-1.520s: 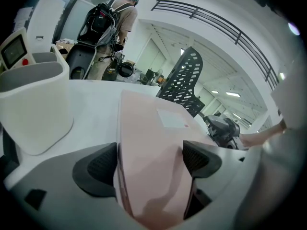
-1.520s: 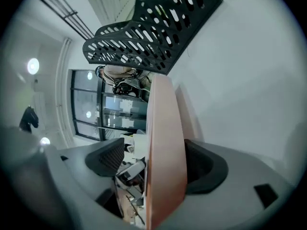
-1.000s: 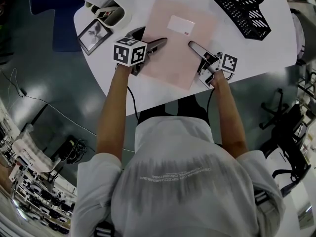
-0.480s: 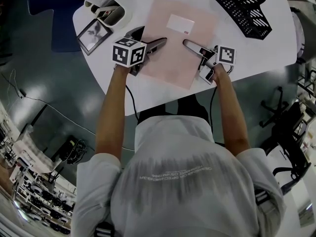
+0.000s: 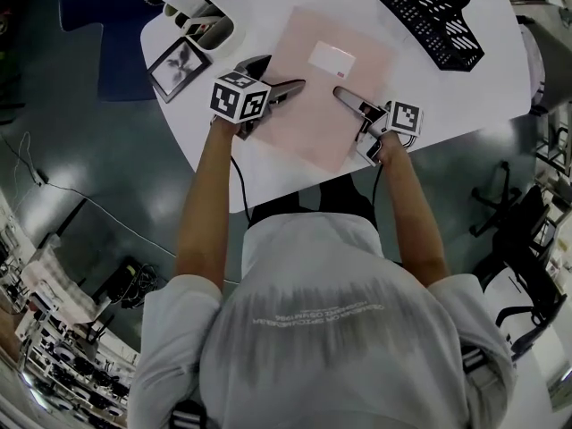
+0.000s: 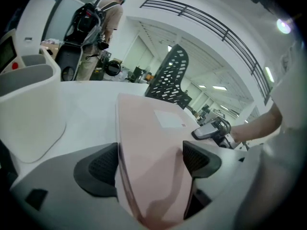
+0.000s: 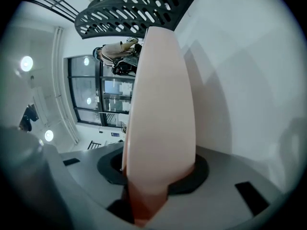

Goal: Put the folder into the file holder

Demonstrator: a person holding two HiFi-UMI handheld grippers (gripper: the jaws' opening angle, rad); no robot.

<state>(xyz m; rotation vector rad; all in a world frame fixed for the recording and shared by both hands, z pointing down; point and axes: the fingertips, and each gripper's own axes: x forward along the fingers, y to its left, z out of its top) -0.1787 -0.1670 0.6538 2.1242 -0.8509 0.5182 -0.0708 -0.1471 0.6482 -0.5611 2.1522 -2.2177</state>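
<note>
A pink folder (image 5: 322, 88) with a white label (image 5: 331, 58) lies flat on the white table (image 5: 447, 96). The black mesh file holder (image 5: 438, 12) lies at the table's far right, apart from the folder. My left gripper (image 5: 279, 71) is at the folder's left edge, jaws apart, with the folder (image 6: 153, 128) between them. My right gripper (image 5: 341, 94) reaches over the right edge. Its jaws are closing around the bulging folder (image 7: 160, 104), and a dark gap still shows at one pad. The file holder (image 7: 129, 11) shows beyond.
A framed picture (image 5: 179, 61) and a white desk organiser (image 5: 201, 16) stand at the table's far left corner. The table's near edge (image 5: 295, 181) runs just before the person's body. An office chair (image 5: 523, 231) stands on the floor to the right.
My right gripper has slid left, further onto the folder's right edge. The left gripper keeps its place at the left edge.
</note>
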